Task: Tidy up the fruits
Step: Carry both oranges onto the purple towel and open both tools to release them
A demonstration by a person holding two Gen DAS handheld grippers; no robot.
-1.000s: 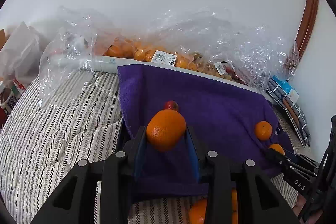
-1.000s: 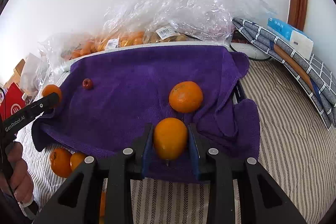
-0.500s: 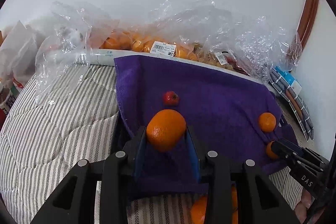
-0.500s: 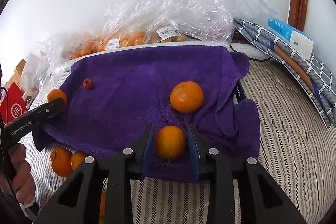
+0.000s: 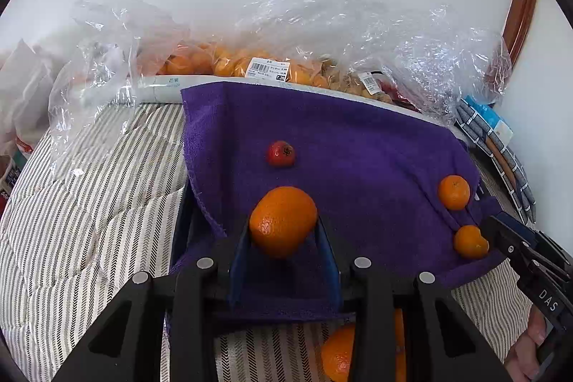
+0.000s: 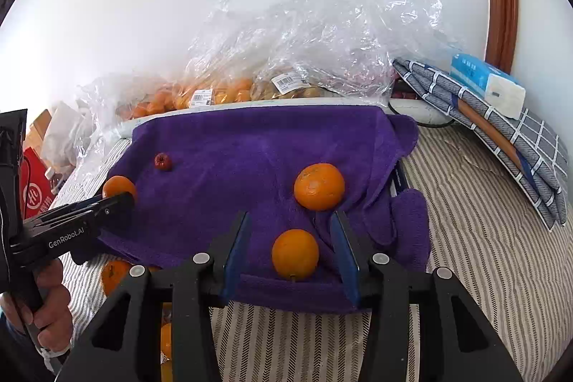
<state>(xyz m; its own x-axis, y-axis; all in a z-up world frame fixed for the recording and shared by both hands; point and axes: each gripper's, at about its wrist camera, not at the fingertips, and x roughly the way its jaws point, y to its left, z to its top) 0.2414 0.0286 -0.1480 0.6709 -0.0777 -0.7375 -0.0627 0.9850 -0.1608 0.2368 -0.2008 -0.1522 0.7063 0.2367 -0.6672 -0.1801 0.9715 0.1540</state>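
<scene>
Plastic bags (image 5: 222, 59) hold oranges; left tongs (image 5: 283, 238) pinch orange (image 5: 283, 221), right tongs (image 6: 292, 249) spread.

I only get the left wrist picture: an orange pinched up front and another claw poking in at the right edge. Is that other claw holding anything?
Observer: No. The right wrist view shows the right gripper open. A small orange lies on the purple towel between its fingers, touching neither.
Visitor: And who holds my claw?
Observer: A bare hand grips the handle of the left gripper, which clamps the big orange.
</scene>
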